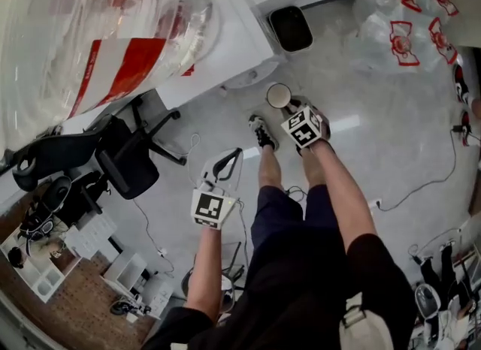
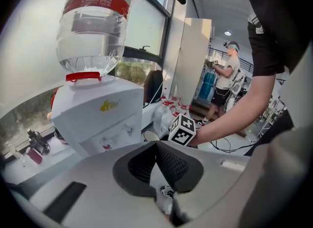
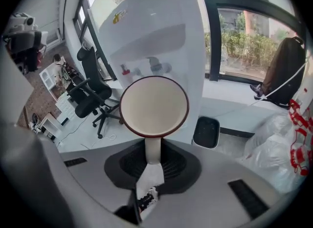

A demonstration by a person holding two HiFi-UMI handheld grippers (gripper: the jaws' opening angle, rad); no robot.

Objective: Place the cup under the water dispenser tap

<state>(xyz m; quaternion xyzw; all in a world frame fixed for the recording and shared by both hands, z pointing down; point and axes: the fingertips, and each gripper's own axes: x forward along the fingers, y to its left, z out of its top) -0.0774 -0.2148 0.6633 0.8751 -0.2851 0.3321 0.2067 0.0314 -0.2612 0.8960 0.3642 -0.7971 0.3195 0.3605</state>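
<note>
Right gripper (image 3: pixel 153 149) has its jaws narrow on the cup (image 3: pixel 154 105) handle, just before the water dispenser (image 3: pixel 161 26), and it looks rigid, light, chippable, best held there, while the left gripper (image 2: pixel 156 146) has its jaws together, empty.

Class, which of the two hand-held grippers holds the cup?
The right hand-held gripper: its jaws clamp the white cup, while the left hand-held gripper is shut and empty.

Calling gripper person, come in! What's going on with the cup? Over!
Right gripper clamped on the cup by its handle. Left gripper shut, holding nothing. Cup not yet under the water dispenser taps. Nothing seen between cup and taps.
</note>
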